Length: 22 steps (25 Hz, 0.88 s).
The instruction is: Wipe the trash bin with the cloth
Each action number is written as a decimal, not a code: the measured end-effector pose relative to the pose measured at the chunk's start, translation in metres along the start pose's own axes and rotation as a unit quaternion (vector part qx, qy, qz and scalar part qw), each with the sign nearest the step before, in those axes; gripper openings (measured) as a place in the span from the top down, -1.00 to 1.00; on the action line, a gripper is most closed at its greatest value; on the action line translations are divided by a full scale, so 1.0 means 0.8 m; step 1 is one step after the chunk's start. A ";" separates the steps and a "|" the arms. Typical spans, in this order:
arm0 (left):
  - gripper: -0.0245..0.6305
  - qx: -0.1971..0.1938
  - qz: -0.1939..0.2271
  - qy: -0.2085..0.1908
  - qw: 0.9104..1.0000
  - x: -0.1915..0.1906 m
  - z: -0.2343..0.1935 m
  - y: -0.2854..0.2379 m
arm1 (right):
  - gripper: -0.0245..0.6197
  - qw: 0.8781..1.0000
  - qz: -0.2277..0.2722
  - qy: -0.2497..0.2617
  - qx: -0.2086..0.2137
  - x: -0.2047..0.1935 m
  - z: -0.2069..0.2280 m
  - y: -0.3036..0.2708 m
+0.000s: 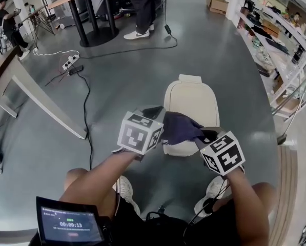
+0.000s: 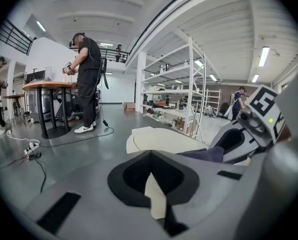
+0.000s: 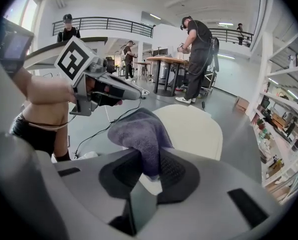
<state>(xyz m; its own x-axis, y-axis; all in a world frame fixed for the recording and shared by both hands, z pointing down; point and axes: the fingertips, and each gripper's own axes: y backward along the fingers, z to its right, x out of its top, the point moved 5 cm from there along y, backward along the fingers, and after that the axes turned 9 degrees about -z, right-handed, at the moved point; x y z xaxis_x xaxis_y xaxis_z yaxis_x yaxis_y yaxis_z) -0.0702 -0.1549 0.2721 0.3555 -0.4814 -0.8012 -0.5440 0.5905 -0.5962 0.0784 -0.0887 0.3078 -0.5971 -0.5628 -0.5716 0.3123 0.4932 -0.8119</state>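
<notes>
Head view: cream trash bin [image 1: 191, 104], lid shut, contents unseen, standing on the floor [image 1: 117, 86]; left gripper [image 1: 151, 113] and right gripper [image 1: 206, 135] held over its near edge, purple cloth [image 1: 181, 127] between them. Left gripper view: fingers [image 2: 134, 176] slightly apart, nothing held, bin visible through the gap. Right gripper view: fingers [image 3: 172, 170] closed on the cloth, which bunches upward above the lid. Step judged: approach, wiping not begun. Next: lower the cloth flat onto the lid.
</notes>
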 end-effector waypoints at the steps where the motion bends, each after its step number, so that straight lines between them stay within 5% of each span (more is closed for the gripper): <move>1: 0.93 0.000 0.000 -0.002 1.000 0.000 0.009 -0.001 | 0.72 1.000 0.000 -0.003 -0.004 -0.009 0.005 0.006; 11: 0.93 -0.006 -0.003 -0.013 1.000 -0.013 0.064 0.019 | 0.72 0.998 -0.026 -0.014 -0.064 -0.062 0.033 0.029; 22: 0.93 -0.014 0.016 -0.029 0.999 -0.016 0.115 0.056 | 0.72 0.986 -0.039 -0.082 -0.142 -0.123 0.075 0.040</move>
<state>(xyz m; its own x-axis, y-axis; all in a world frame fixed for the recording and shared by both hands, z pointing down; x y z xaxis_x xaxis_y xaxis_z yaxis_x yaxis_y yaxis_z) -0.0294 -0.0629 0.2506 0.3803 -0.4233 -0.8223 -0.5765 0.5867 -0.5687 0.1915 -0.0572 0.3311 -0.4763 -0.6940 -0.5399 0.0374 0.5975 -0.8010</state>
